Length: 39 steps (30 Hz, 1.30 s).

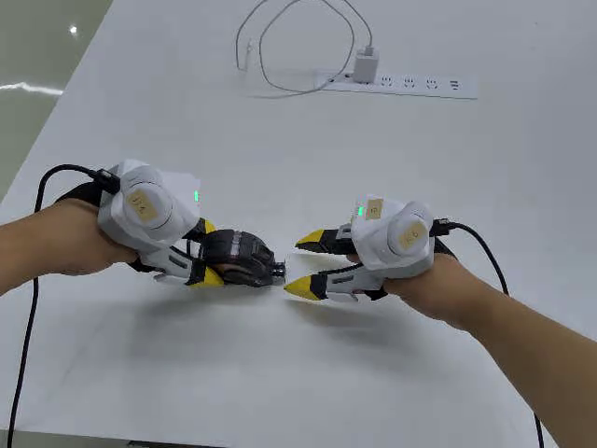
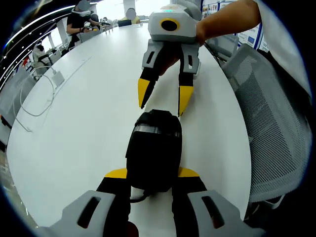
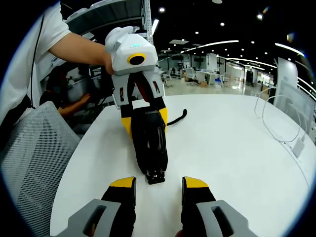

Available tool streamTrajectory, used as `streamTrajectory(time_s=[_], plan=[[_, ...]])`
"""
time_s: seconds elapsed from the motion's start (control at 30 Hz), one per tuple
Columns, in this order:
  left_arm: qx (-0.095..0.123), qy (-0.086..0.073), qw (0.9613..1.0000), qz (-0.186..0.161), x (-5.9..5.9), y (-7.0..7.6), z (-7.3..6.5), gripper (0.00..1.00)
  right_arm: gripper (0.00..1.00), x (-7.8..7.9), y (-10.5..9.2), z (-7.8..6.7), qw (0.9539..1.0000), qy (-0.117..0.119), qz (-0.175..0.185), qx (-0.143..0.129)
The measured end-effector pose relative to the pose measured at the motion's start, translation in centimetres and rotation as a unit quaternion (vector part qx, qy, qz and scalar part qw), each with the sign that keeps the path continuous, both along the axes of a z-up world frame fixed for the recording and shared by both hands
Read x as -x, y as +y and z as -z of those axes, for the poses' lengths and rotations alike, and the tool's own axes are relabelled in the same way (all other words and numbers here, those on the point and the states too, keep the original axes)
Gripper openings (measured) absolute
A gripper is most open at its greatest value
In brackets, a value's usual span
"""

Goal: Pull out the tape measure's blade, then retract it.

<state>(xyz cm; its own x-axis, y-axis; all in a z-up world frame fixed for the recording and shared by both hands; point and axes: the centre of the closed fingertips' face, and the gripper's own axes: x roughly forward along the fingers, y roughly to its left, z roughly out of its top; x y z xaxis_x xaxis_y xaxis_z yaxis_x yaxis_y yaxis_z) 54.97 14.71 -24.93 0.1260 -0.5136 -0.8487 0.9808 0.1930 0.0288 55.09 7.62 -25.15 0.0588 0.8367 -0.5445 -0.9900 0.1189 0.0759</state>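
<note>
On the white table, the left gripper pinches the black tape measure by the rear of its case, one yellow-tipped jaw on either side, holding it at the tabletop. The blade tab sits at the case's mouth, pointing at the right gripper, whose jaws are spread with their tips just beside the tab. A power strip lies at the far right

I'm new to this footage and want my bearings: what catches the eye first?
A black tape measure sits clamped in the left gripper, near the front of the white table. The right gripper faces it, yellow-tipped jaws open, just short of the tape's front end.
</note>
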Motion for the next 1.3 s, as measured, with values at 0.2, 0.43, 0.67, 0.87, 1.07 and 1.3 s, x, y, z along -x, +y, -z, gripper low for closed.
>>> streamTrajectory(time_s=[0.2, 0.43, 0.67, 0.87, 1.07, 1.3], plan=[[0.000, 0.000, 1.0000, 0.000, 0.0, 0.0, 0.0, 0.27, 0.30, 0.2, 0.4, 0.5, 1.0000, 0.001, -0.006, 0.002], [0.001, 0.001, 1.0000, -0.001, 0.0, 0.0, 0.0, 0.27, 0.27, 0.1, 0.8, 0.7, 1.0000, -0.001, -0.010, 0.001], [0.001, 0.001, 1.0000, -0.001, 0.0, 0.0, 0.0, 0.27, 0.23, 0.2, 1.2, 0.9, 0.9999, -0.005, -0.016, 0.000], [0.002, 0.001, 1.0000, -0.001, 0.0, 0.0, 0.0, 0.27, 0.19, 0.2, 1.4, 1.0, 0.9997, -0.009, -0.021, -0.002], [0.002, 0.001, 1.0000, -0.001, 0.0, 0.0, 0.0, 0.27, 0.14, 0.3, 1.6, 1.2, 0.9996, -0.008, -0.027, -0.002], [0.001, 0.001, 1.0000, 0.000, 0.0, 0.0, 0.0, 0.27, 0.12, 0.5, 1.6, 1.2, 0.9994, -0.008, -0.033, -0.004]])
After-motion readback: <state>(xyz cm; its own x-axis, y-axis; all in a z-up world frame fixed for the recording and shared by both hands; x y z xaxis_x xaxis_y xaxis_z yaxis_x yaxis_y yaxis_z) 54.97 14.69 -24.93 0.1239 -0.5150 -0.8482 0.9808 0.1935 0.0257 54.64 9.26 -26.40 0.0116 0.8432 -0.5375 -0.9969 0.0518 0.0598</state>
